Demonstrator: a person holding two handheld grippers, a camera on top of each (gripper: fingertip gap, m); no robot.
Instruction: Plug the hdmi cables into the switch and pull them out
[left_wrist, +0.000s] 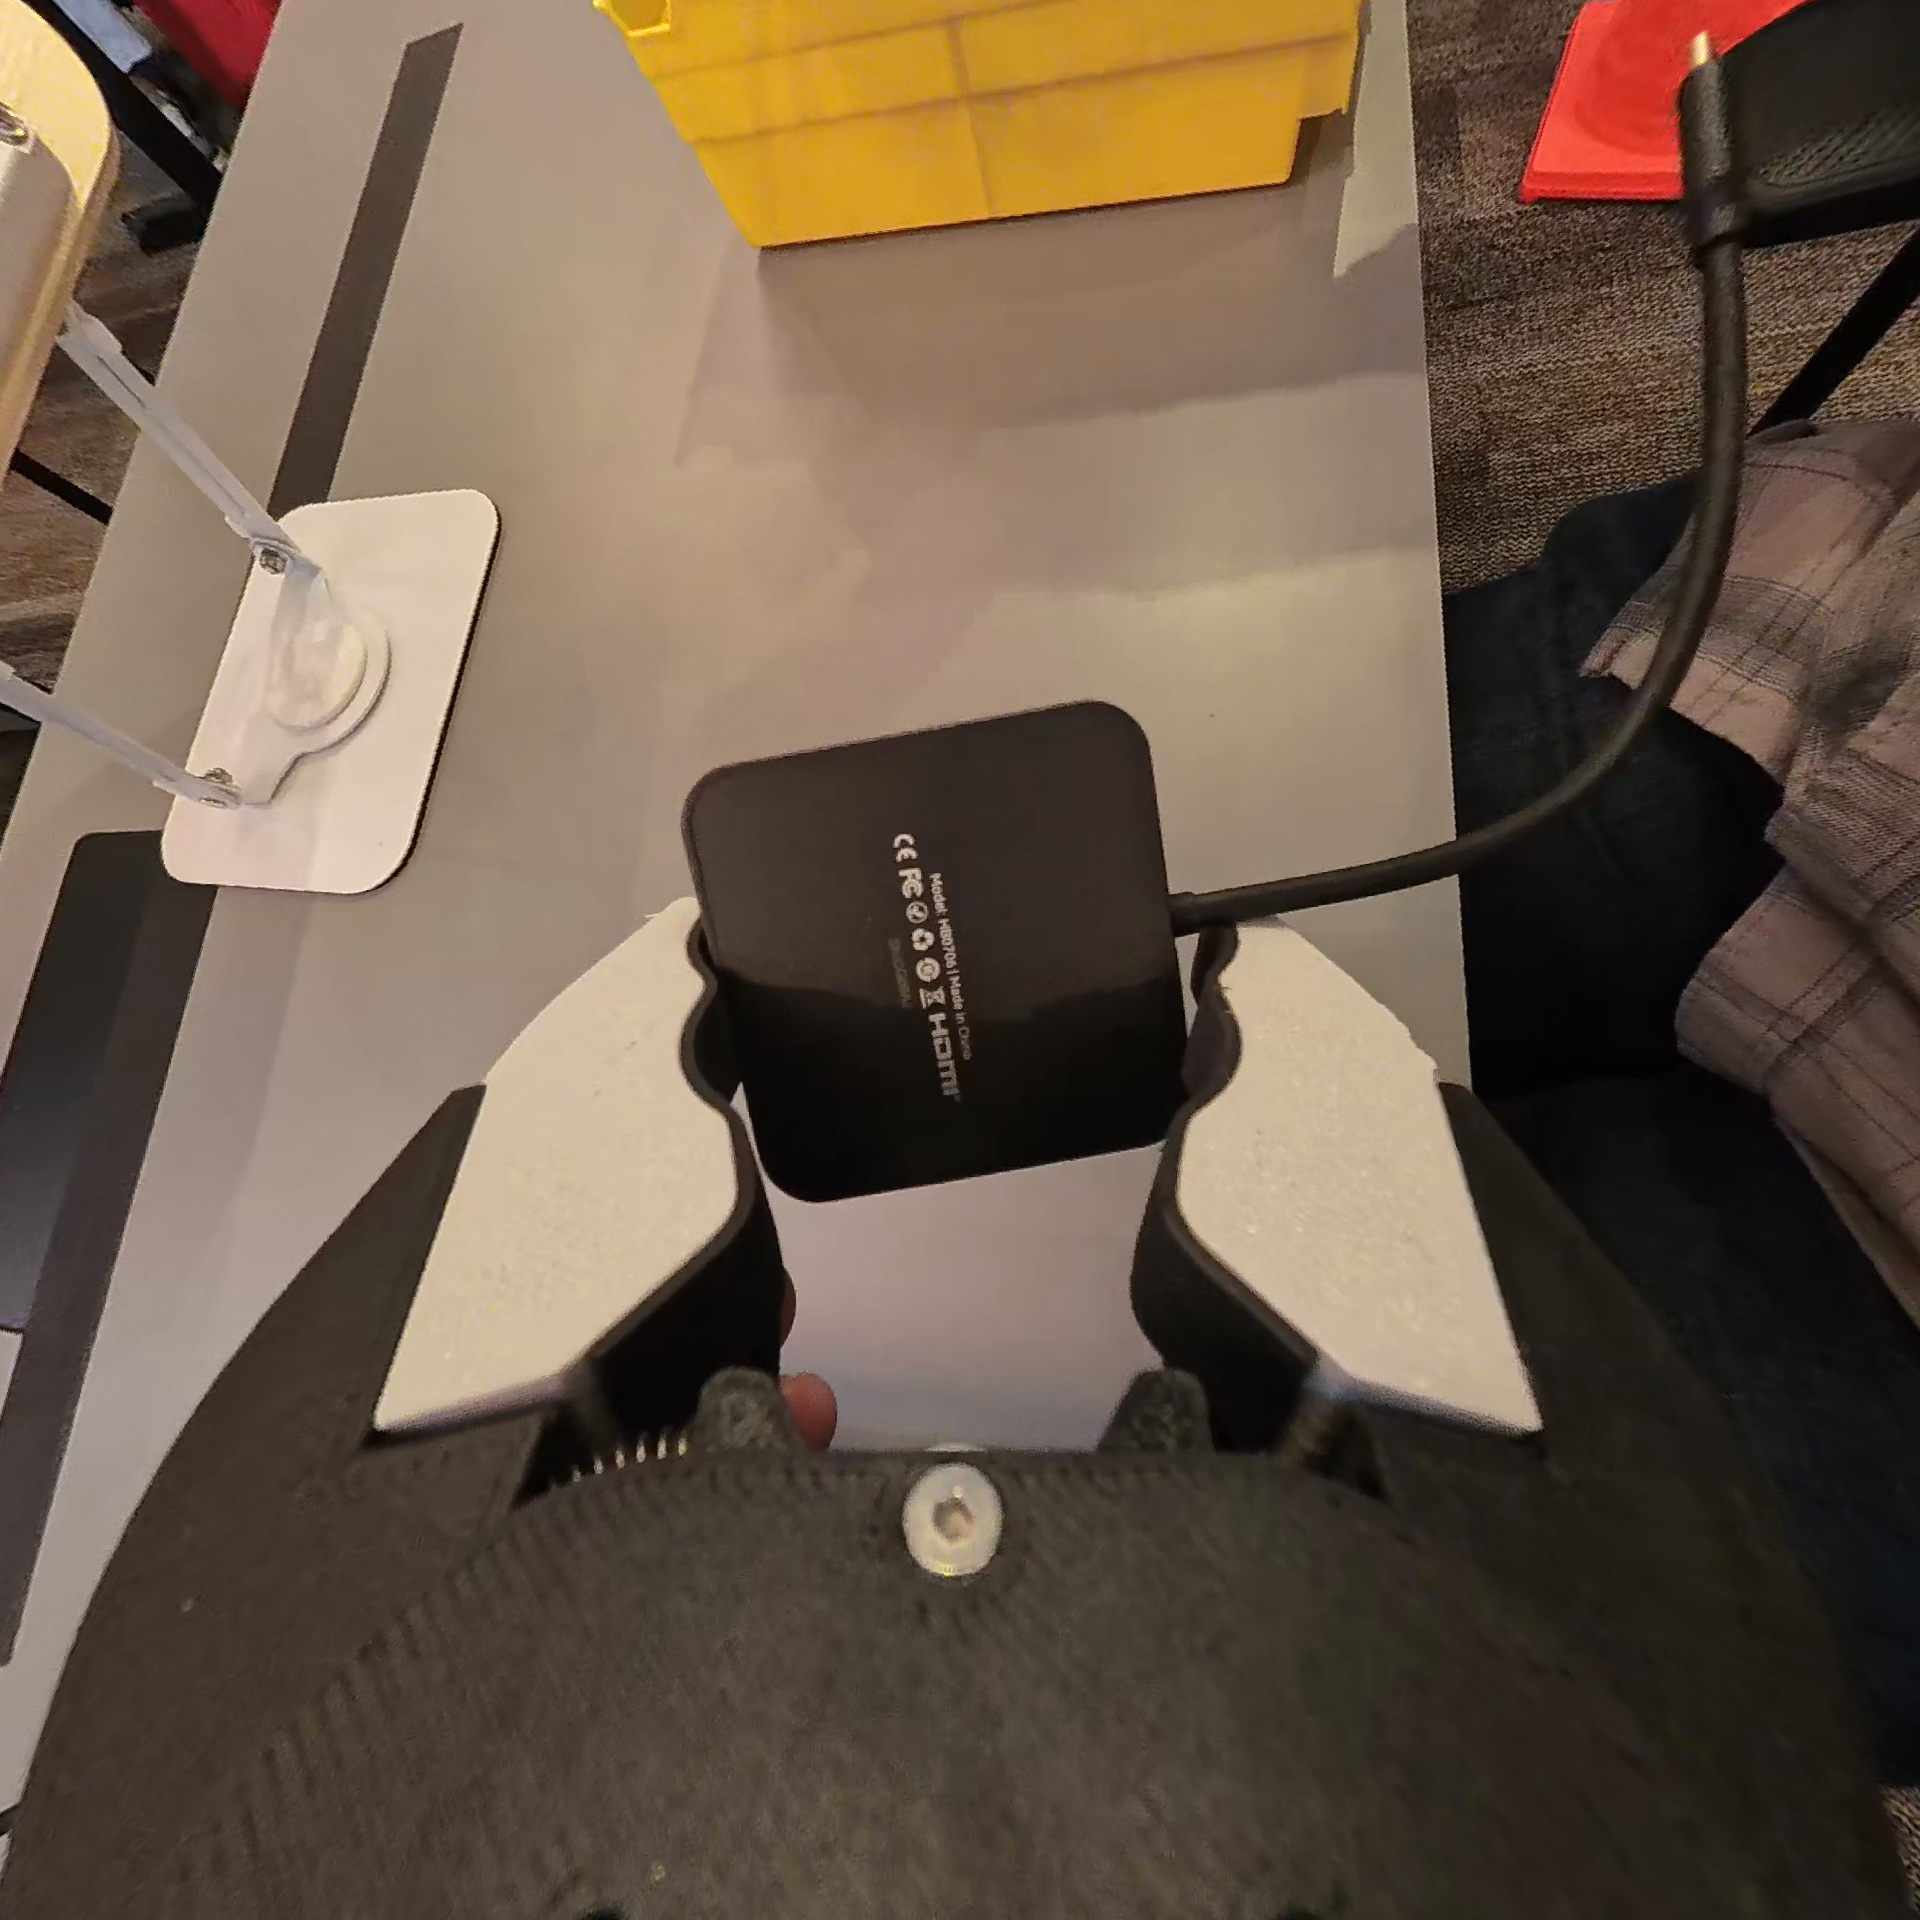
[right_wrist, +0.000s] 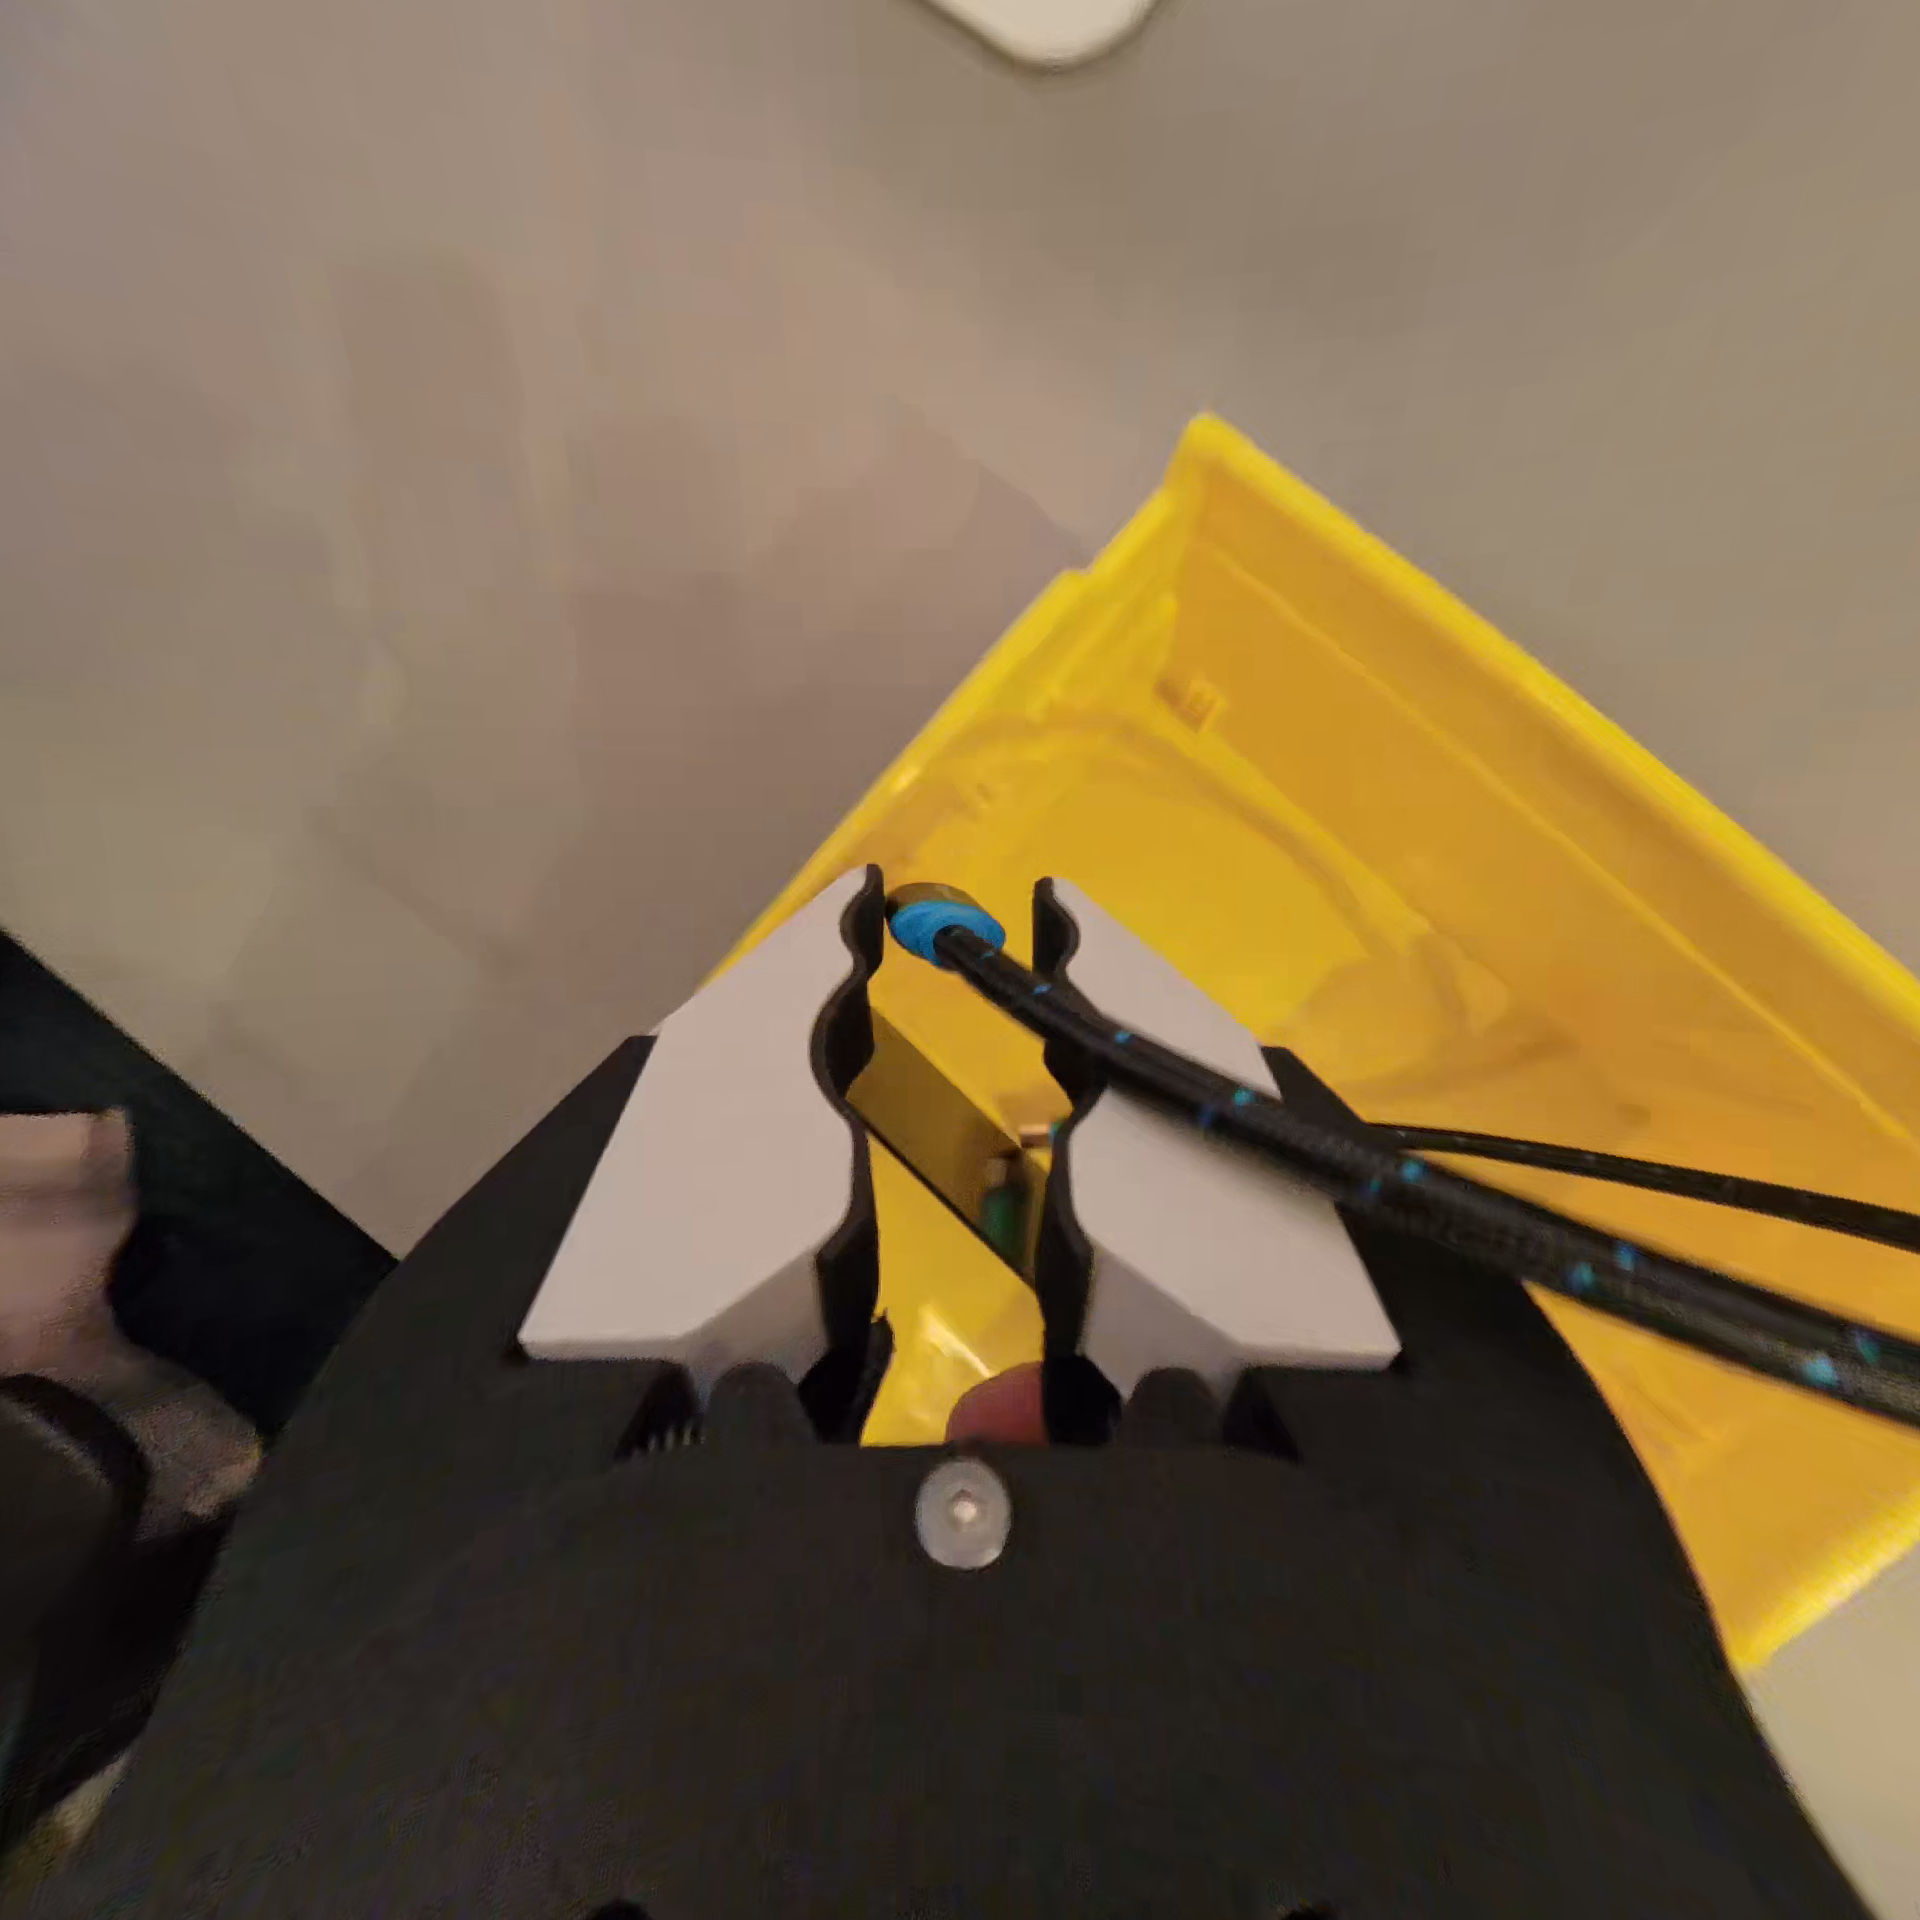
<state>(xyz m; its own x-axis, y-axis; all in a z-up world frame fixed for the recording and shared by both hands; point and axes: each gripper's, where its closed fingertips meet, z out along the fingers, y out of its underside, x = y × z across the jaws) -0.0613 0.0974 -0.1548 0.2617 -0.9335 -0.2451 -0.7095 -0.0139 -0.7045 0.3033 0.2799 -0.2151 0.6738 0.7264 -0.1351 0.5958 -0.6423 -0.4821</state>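
In the left wrist view my left gripper (left_wrist: 948, 930) is shut on the black square HDMI switch (left_wrist: 935, 935), one finger on each side, and holds it label side up over the grey table (left_wrist: 935, 468). The switch's own black lead (left_wrist: 1704, 540) curves right and up to a small plug (left_wrist: 1704, 114). In the right wrist view my right gripper (right_wrist: 956, 894) holds the plug of a braided black-and-blue HDMI cable (right_wrist: 1299, 1122) at its tips. The plug's blue collar (right_wrist: 940, 925) rests against the left finger, and the cable trails over the right finger.
A yellow bin (left_wrist: 987, 114) stands at the table's far end; my right gripper hovers over it (right_wrist: 1403, 883). A white stand base (left_wrist: 332, 686) sits on the table's left. A person's plaid clothing (left_wrist: 1818, 831) is beyond the right edge. A second thin black cable (right_wrist: 1662, 1195) crosses the bin. About 40 cm separates my left fingertips from my right.
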